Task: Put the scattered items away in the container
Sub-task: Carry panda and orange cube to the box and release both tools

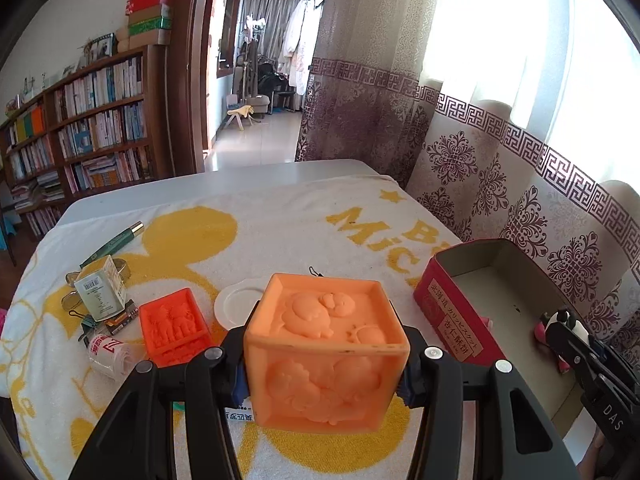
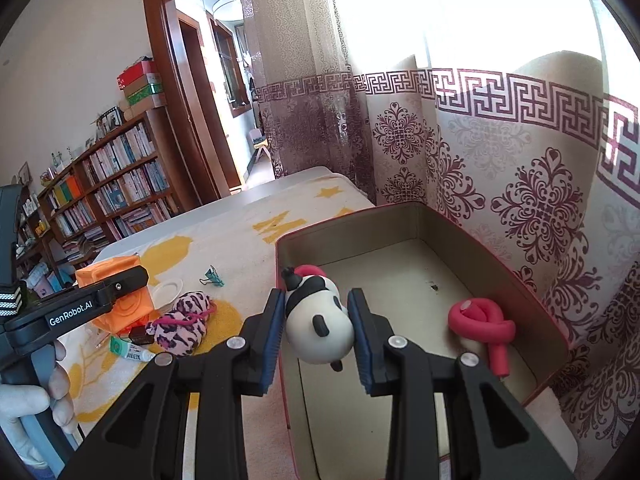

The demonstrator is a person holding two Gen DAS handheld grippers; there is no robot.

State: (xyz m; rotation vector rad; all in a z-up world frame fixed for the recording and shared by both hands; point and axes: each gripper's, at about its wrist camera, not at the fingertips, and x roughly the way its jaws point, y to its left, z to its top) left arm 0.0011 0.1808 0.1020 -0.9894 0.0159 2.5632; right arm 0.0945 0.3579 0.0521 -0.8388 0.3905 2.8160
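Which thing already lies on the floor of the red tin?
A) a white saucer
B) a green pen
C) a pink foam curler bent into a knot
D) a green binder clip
C: in the right wrist view the knotted pink foam curler rests on the floor of the red tin.

My left wrist view: looks down along its fingers, close over the towel (image 1: 280,216) | my right wrist view: angled into the red tin (image 2: 400,216) | shared: tin (image 1: 436,300), bookshelf (image 1: 80,128), curtain (image 2: 520,160).
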